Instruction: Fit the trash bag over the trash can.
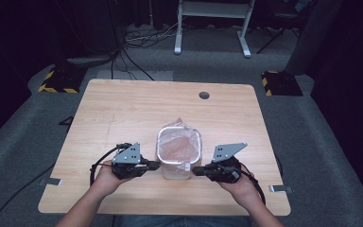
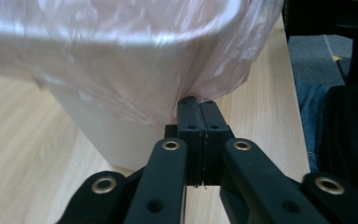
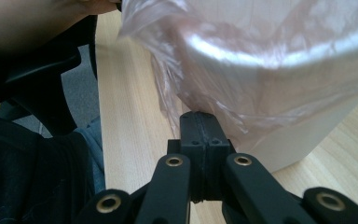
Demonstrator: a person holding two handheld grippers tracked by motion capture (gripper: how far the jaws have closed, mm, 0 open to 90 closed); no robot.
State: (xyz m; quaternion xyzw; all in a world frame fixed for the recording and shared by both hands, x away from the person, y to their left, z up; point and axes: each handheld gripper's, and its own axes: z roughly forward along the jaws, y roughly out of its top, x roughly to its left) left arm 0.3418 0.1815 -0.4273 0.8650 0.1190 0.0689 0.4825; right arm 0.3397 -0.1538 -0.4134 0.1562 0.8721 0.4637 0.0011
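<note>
A small white bin [image 1: 178,170] stands near the table's front middle, lined with a thin pinkish plastic bag [image 1: 179,142] folded over its rim. My left gripper [image 1: 157,165] reaches the bin's left side and my right gripper [image 1: 194,170] its right side, both lying level. In the left gripper view the jaws [image 2: 198,100] are pressed together with the bag's hanging hem [image 2: 121,56] gathered into their tip, beside the white wall [image 2: 107,135]. The right gripper [image 3: 199,114] is likewise shut where the bag's film [image 3: 261,70] comes down to it, above the bin wall [image 3: 298,144].
The wooden table [image 1: 123,109] has a round cable hole [image 1: 204,95] at the back. Its front edge lies just behind my hands, with the person's lap below it. Cables and a white desk frame [image 1: 212,28] stand on the floor beyond.
</note>
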